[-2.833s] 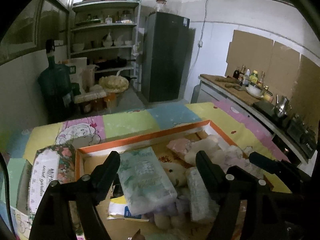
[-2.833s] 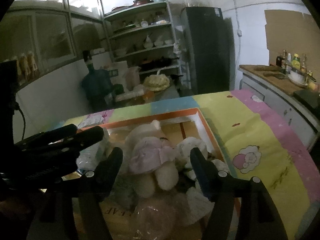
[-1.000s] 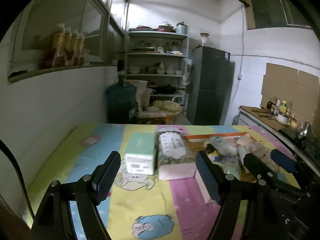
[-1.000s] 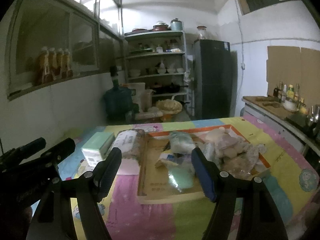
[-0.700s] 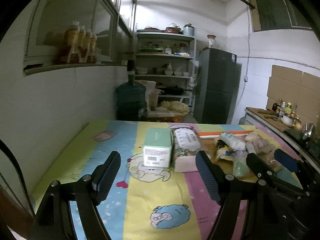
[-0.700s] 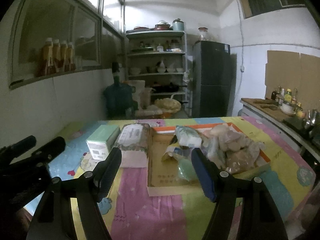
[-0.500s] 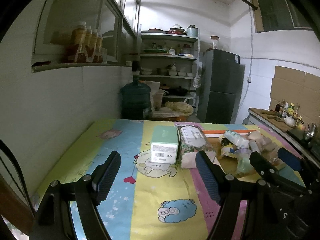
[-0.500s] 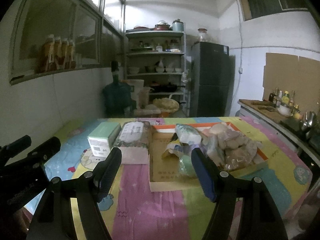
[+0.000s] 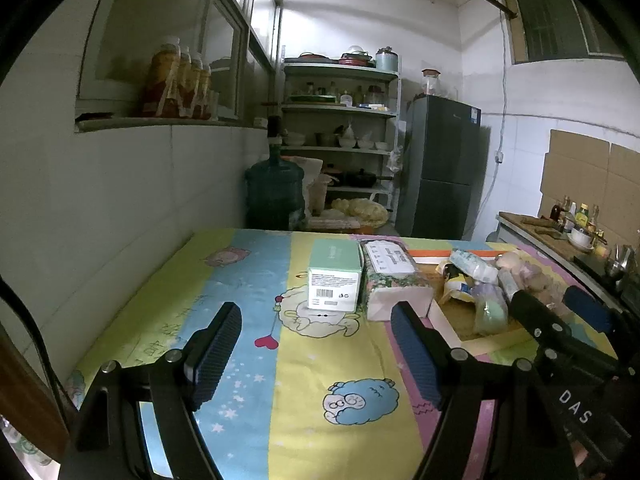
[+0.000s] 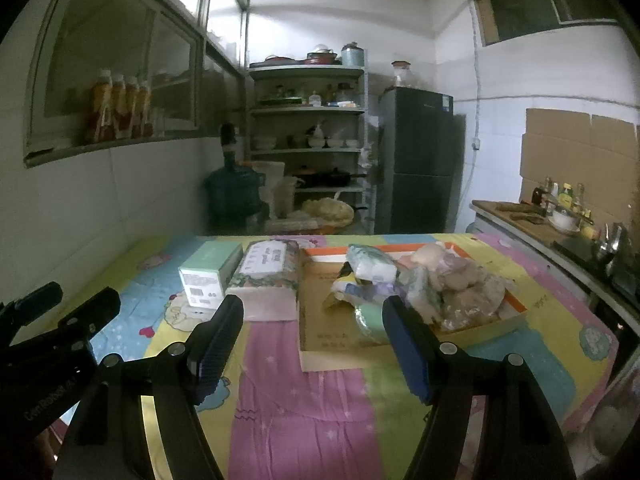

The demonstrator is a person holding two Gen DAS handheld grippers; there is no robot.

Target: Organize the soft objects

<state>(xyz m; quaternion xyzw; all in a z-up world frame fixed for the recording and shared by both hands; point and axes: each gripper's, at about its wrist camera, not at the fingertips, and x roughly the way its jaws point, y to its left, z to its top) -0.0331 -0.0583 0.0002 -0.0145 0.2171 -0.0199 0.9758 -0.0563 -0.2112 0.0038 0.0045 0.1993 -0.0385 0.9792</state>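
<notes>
1. The soft stuff, plush toys (image 10: 452, 276) and squishy packets (image 10: 370, 266), is sitting piled in the orange-rimmed cardboard tray (image 10: 516, 312), right of centre in the right wrist frame.
2. Just left of the tray, a floral tissue pack (image 10: 268, 270) is lying beside a mint green box (image 10: 208, 272), both on the cartoon-print tabletop (image 10: 304, 412).
3. Left tongs (image 9: 316, 354) are hanging wide open over the tabletop at the bottom of the left wrist frame, gripping nothing.
4. Right tongs (image 10: 312, 344) are gaping wide too, empty, near the tray's front edge.
5. A water jug (image 9: 274, 196), shelves (image 9: 340, 128) and a dark fridge (image 9: 440, 168) are sitting at the back.
</notes>
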